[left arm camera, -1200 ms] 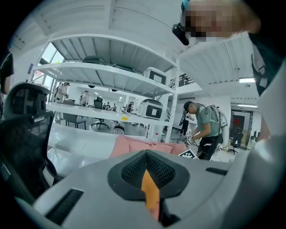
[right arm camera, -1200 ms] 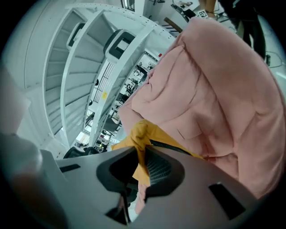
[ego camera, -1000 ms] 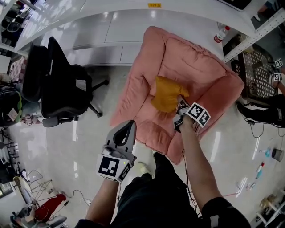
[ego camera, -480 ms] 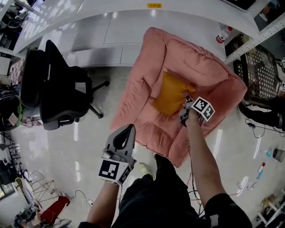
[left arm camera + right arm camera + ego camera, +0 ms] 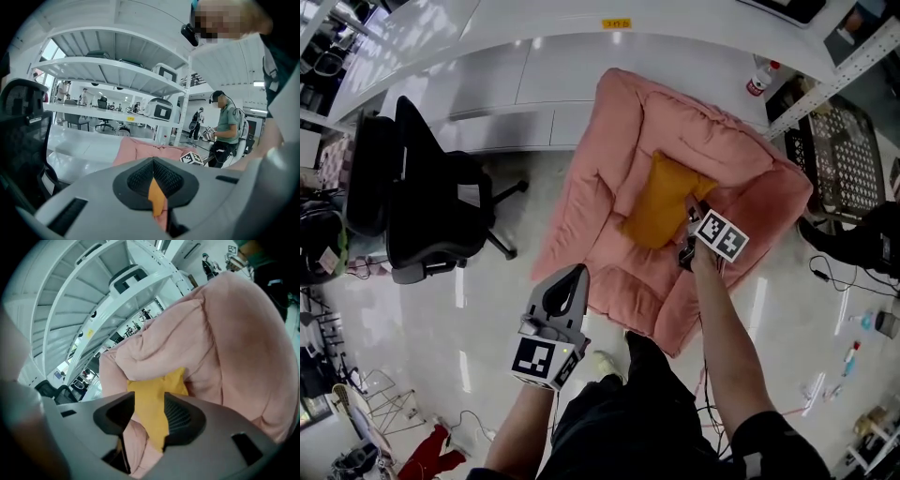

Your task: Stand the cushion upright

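Observation:
A yellow cushion (image 5: 661, 199) leans tilted against the back of a pink padded floor sofa (image 5: 609, 178). My right gripper (image 5: 690, 212) is at the cushion's lower right corner. In the right gripper view its jaws are opening, and the cushion (image 5: 154, 399) shows in the gap of the right gripper (image 5: 149, 411) without the pads pressing on it. My left gripper (image 5: 575, 275) hangs over the floor in front of the sofa with its tips together and nothing in it. The left gripper view shows the cushion far off, past the closed left gripper (image 5: 153, 174).
A black office chair (image 5: 431, 197) stands left of the sofa. Behind it runs a long white bench (image 5: 516, 56), with a bottle (image 5: 757, 80) and a metal rack (image 5: 834, 150) at the right. Cables lie on the floor (image 5: 487, 309). Another person (image 5: 227, 129) stands in the background.
The right gripper has moved a little along the cushion's right edge and rolled, and its jaws have spread. The cushion now leans steeper against the sofa back. The left gripper has stayed put.

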The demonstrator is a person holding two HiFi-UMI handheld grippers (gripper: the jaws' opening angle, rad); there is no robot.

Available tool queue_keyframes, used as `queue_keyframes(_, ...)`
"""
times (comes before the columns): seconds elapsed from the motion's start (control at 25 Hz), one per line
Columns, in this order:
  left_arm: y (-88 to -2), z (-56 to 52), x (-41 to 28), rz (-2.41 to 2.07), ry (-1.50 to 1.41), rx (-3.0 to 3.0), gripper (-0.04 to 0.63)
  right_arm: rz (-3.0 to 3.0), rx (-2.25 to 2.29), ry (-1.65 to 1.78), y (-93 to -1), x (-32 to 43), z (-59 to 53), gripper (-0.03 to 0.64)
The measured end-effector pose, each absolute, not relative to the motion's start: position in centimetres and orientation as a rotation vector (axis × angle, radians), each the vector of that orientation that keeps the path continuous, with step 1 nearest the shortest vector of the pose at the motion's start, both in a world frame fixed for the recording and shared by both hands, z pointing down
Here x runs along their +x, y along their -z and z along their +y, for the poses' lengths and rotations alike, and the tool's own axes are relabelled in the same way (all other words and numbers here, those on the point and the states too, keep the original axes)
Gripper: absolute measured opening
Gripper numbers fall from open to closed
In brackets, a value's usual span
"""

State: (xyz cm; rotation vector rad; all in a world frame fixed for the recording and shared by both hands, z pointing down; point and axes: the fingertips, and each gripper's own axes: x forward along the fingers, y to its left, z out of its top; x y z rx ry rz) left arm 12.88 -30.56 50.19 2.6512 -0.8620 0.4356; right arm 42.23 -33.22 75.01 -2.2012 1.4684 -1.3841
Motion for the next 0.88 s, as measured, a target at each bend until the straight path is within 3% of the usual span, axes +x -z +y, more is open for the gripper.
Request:
queue_keyframes(0.4,-49.0,-29.8,11.2,-0.882,-0.365,2.634,0.006,1.806,-2.229,1.251,-68.2,36.5,-31.6,0.038)
queue_keyframes(0.88,-46.5,-26.5,6.9,-0.907,-0.320,2.603,0.006,2.161,-2.165,0.992,-58.9,27.6,-27.2,0.012)
